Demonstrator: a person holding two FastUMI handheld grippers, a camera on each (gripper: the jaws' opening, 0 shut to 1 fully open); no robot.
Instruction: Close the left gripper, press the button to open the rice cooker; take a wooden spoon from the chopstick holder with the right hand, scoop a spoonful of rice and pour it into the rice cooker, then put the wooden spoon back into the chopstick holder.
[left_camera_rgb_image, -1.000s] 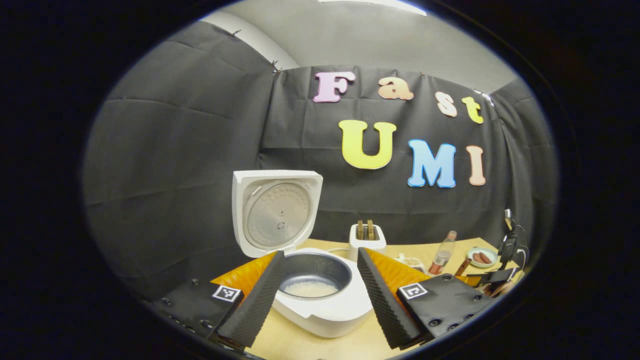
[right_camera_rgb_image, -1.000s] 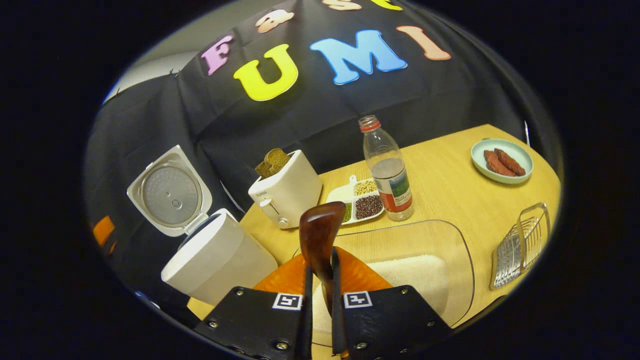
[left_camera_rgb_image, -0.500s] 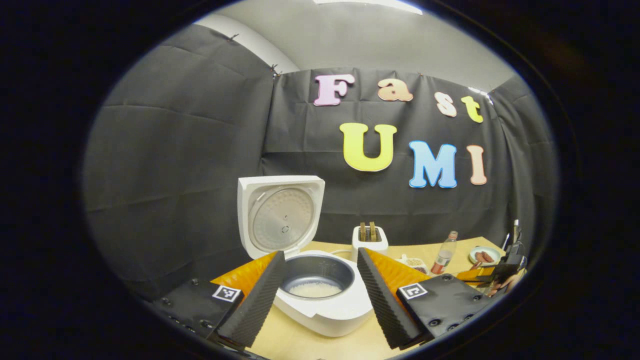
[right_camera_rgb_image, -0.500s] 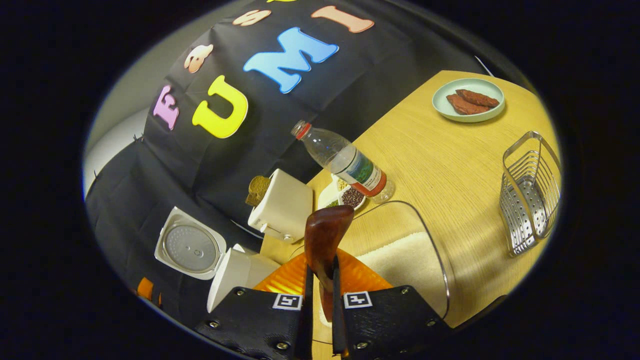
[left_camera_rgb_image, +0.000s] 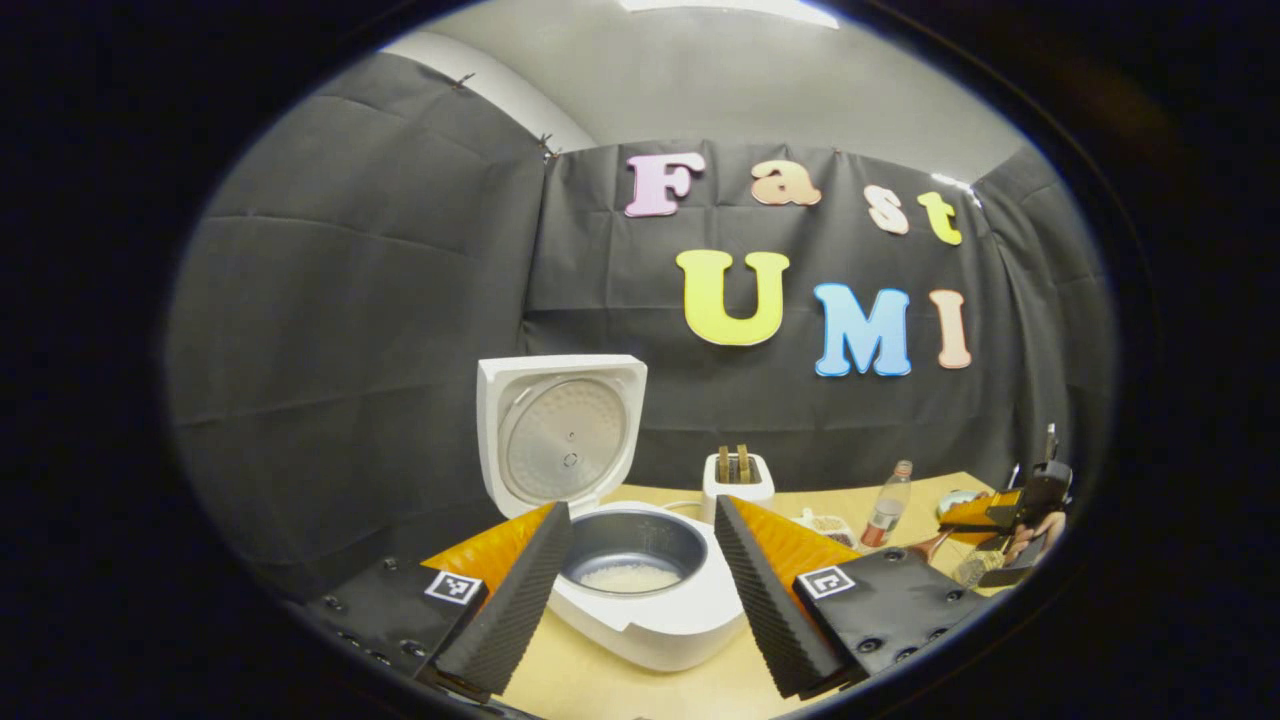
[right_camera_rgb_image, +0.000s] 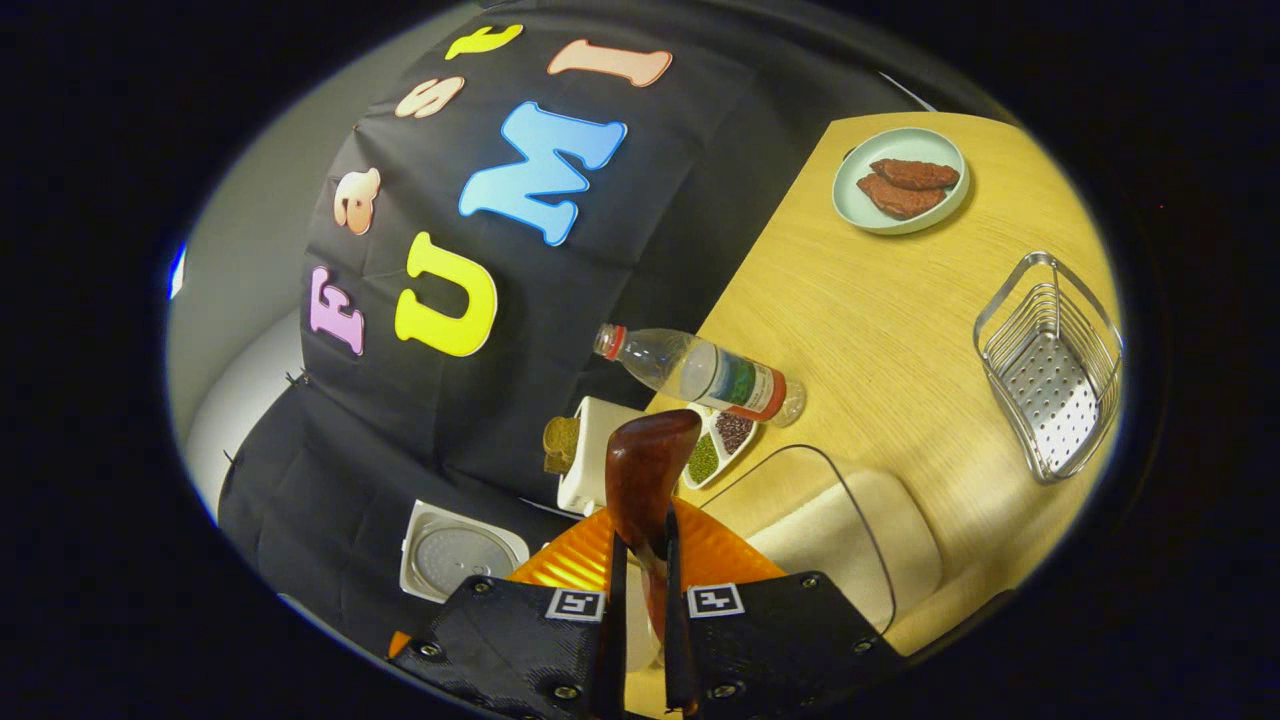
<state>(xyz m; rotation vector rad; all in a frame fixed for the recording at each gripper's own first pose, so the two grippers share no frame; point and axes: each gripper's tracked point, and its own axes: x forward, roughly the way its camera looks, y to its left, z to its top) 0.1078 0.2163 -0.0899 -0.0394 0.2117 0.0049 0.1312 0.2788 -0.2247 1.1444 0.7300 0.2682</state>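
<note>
Left gripper: fingers spread wide, empty; open rice cooker between them
Right gripper: fingers clamped on wooden spoon

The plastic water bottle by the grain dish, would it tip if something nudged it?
Probably. The bottle is tall, narrow and seems only part full, so likely light and top-heavy. Being round, it could roll across the table once down.
</note>
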